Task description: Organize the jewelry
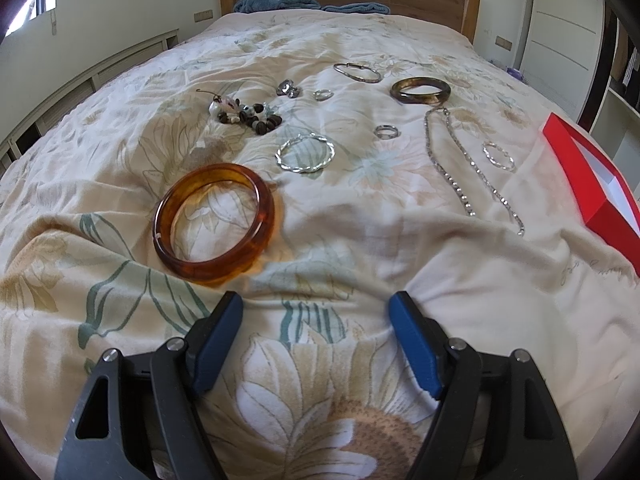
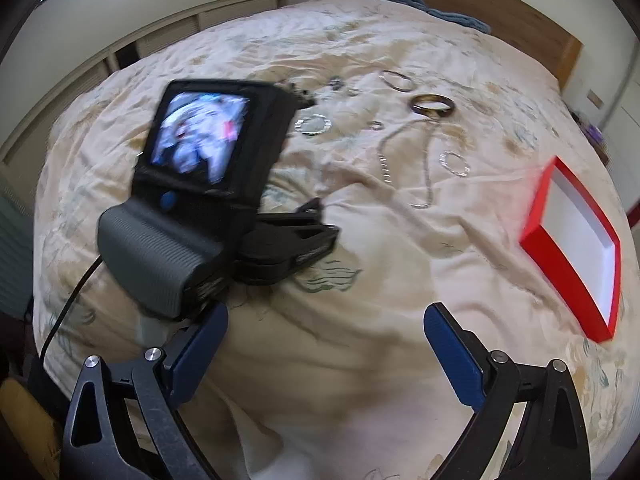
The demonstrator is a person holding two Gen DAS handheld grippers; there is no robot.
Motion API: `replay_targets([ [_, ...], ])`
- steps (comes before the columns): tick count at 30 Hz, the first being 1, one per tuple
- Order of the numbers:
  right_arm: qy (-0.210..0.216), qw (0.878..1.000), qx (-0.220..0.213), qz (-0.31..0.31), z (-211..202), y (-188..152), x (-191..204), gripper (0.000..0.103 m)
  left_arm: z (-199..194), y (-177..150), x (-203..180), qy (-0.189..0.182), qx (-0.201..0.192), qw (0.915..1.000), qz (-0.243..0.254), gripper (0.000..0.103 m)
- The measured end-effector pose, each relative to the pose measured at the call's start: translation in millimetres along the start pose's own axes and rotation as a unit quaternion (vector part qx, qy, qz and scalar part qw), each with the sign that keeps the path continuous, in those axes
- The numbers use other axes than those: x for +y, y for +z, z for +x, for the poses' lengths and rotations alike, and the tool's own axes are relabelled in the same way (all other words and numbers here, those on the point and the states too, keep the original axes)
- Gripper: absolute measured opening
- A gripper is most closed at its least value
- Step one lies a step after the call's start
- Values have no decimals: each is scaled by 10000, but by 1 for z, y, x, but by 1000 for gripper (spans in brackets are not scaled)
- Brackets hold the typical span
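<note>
- Blue-padded left gripper hovers low over the floral quilt, fingers wide, empty.
- Translucent amber bangle lies just beyond its left finger.
- Silver chain necklace lies between bangle and red box.
- Right gripper spread wide, empty.

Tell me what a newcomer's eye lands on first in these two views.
First, the big amber bangle lying on the floral bedspread just ahead of the open left gripper. Next, the bright red box, open and white inside, at the right. Silver chains and rings are scattered between them.
</note>
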State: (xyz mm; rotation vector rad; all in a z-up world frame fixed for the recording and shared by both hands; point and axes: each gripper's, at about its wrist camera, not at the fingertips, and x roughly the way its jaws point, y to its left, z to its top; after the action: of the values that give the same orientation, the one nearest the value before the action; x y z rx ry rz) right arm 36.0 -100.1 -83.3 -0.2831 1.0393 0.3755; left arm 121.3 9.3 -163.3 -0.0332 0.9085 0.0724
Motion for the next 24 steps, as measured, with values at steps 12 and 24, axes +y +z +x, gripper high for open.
replay_targets([
  [12,208,9961,-17,859,-4,3,-23,97,0,0,-1,20,-1,10000,17,75],
  [24,913,9787,-777,1666,-27,12,-40,97,0,0,-1,20,-2,10000,17,75],
])
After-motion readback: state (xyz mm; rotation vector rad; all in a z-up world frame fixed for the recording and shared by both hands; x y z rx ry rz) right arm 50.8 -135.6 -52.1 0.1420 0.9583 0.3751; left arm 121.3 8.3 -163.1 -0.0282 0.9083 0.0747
